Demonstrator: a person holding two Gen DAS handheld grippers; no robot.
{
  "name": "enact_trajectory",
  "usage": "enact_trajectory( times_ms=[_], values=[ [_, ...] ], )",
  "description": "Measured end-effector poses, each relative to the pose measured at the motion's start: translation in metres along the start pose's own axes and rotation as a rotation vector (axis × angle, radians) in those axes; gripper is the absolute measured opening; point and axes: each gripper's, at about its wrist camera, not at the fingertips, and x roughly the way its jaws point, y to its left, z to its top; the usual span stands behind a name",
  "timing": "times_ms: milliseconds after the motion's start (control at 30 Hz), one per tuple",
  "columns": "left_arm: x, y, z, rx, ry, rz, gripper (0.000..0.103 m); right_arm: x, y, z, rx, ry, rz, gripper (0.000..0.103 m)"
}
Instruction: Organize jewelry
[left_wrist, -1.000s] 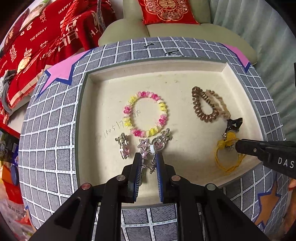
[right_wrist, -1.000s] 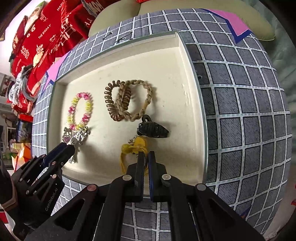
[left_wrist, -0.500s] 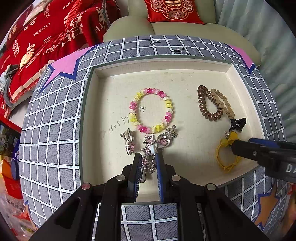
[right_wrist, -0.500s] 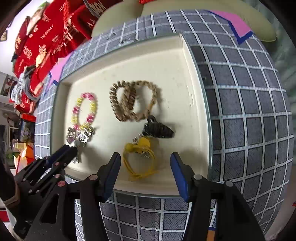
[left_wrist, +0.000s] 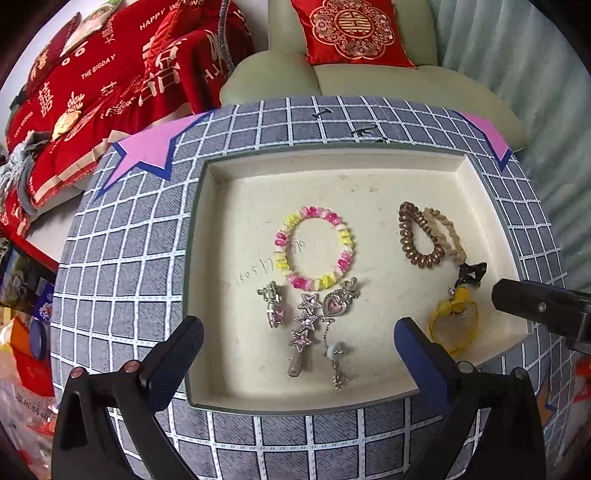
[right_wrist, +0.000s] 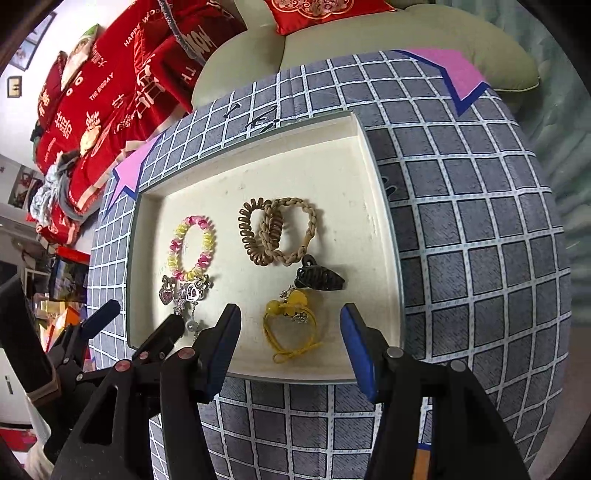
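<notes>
Both grippers were pinched shut a second ago. Now the left gripper is opening wide and has let go of the star clip. It points steeply down at the near side of the tray. The star clip lies flat between its fingers, touched by neither, its long side running from the bead bracelet toward the gripper. A heart charm lies just right of it. Further right, the right gripper tilts down too, jaws apart and empty. The yellow band lies between its fingers, loop end nearest the gripper, with the black claw clip just beyond.
</notes>
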Motion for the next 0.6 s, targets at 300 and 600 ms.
enact_trajectory(
  times_ms=[300, 600],
  values=[
    [-0.022, 0.003, -0.010, 0.017, 0.004, -0.002, 0.103, -0.010, 0.000, -0.012, 0.011, 0.027, 0.008, 0.074],
    [-0.044, 0.009, -0.041, 0.006, 0.031, -0.016, 0.103, -0.021, 0.005, -0.040, 0.018, 0.044, 0.005, 0.080]
  ],
)
